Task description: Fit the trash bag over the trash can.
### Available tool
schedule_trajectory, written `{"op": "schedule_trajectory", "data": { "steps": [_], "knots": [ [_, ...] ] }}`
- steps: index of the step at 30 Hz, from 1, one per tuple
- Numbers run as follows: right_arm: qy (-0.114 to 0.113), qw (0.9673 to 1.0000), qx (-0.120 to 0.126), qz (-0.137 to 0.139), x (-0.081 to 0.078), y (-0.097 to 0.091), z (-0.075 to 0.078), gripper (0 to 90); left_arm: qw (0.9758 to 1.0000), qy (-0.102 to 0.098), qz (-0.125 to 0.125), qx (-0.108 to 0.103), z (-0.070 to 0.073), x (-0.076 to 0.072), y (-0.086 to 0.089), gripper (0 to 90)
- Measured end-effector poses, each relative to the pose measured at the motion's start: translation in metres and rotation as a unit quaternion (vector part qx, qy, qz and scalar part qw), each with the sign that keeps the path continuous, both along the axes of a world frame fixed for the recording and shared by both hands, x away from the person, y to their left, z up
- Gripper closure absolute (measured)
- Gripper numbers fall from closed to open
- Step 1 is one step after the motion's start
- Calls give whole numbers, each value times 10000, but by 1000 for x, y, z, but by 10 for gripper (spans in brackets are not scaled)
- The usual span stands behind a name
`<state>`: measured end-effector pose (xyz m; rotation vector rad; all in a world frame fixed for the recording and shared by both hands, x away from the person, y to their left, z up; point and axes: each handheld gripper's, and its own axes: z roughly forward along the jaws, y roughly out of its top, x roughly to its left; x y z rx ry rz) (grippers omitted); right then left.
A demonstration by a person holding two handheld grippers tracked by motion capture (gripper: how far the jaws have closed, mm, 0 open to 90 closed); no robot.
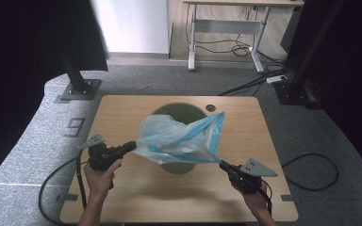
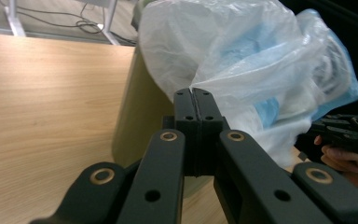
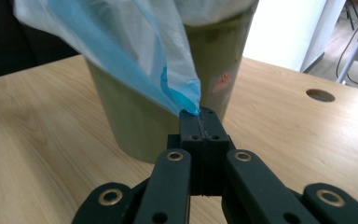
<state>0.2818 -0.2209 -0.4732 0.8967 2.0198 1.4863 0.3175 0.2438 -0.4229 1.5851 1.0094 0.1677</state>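
A thin plastic bag (image 1: pixel 179 136), blue and whitish, hangs spread over an olive-green bin (image 1: pixel 179 113) that stands on the wooden table (image 1: pixel 136 183). My left gripper (image 1: pixel 133 145) is shut on the bag's left edge (image 2: pixel 200 70), its jaws pressed together on the film (image 2: pixel 192 91). My right gripper (image 1: pixel 222 164) is shut on the bag's blue corner (image 3: pixel 186 100), just in front of the bin's wall (image 3: pixel 135 121). The bag (image 3: pixel 121 37) stretches between the two grippers above the bin's mouth. The right hand and its gripper (image 2: pixel 340 133) show beyond the bag in the left gripper view.
A round cable hole (image 1: pixel 210 108) lies near the table's far edge (image 3: pixel 320 95). Black frame posts (image 1: pixel 78 80) stand on the grey carpet at both far corners. A white desk frame (image 1: pixel 226 28) with cables stands behind. Cables trail from both grippers.
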Motion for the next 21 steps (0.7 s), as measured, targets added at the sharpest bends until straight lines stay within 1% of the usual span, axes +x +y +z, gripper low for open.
{"op": "schedule_trajectory", "data": {
  "steps": [3,5,7,8,11,13,21],
  "knots": [
    [64,10000,7,-29,4,-1,-3,889,10000,9,10,2,-1,1,3,900],
    [68,10000,-11,-44,6,0,-3,888,10000,37,22,22,-1,2,3,899],
    [71,10000,-35,-52,8,0,-3,889,9999,62,38,73,-3,5,2,900],
    [114,9999,-31,-58,9,0,-4,888,9999,76,34,97,-3,5,1,900],
    [203,9998,-60,-62,12,2,-6,888,9998,120,39,137,-7,8,-1,900],
    [215,9997,-77,-66,13,3,-8,889,9997,157,40,159,-10,9,-2,900],
    [349,9992,-182,-93,19,7,-16,888,9986,370,90,370,-24,17,-11,899]
  ]
}}
